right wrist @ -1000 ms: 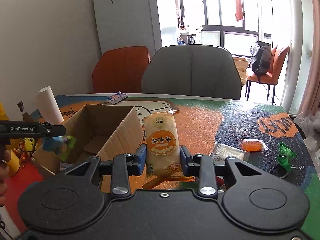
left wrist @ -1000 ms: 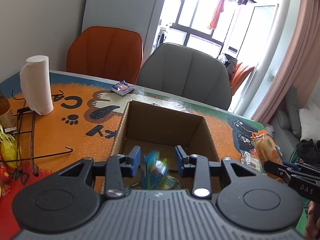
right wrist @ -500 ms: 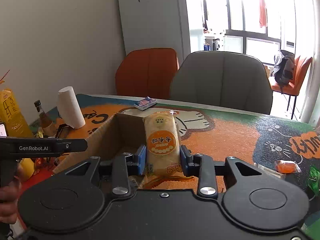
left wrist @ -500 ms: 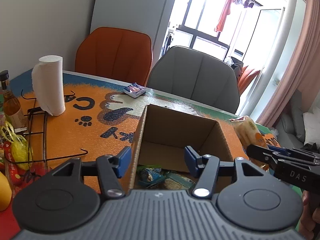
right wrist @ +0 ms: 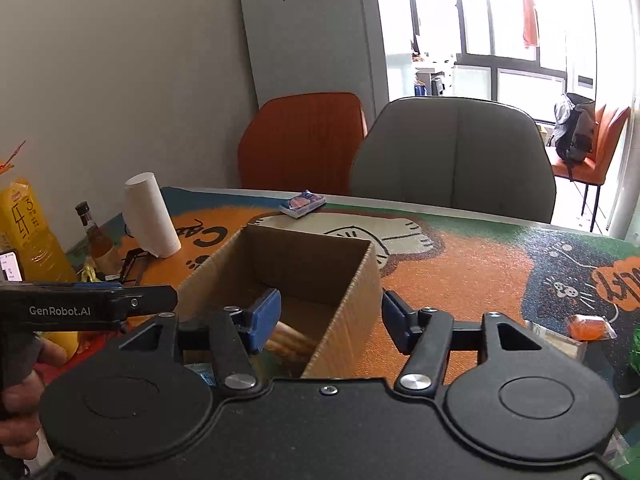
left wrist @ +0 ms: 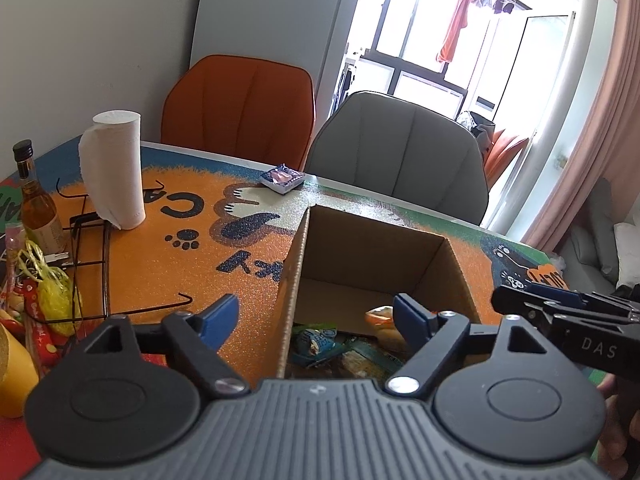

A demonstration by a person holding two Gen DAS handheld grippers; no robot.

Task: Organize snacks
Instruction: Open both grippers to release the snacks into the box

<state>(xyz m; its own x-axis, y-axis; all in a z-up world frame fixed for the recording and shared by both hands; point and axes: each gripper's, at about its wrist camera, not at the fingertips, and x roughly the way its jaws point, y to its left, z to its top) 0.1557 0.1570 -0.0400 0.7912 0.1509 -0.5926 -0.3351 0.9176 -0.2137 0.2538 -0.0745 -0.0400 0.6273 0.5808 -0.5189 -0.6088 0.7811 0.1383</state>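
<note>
The box (left wrist: 372, 256) walls hide most of its floor, so the snacks (left wrist: 320, 340) inside show only as blue-green wrappers and an orange-yellow pack (right wrist: 290, 340). Both claws have just been opening and grip nothing. The left claw (left wrist: 316, 318) straddles the box's left wall; the right claw (right wrist: 330, 316) straddles its right wall, the pack below it. An orange sweet (right wrist: 588, 326) lies on the table (right wrist: 460, 276), well apart.
</note>
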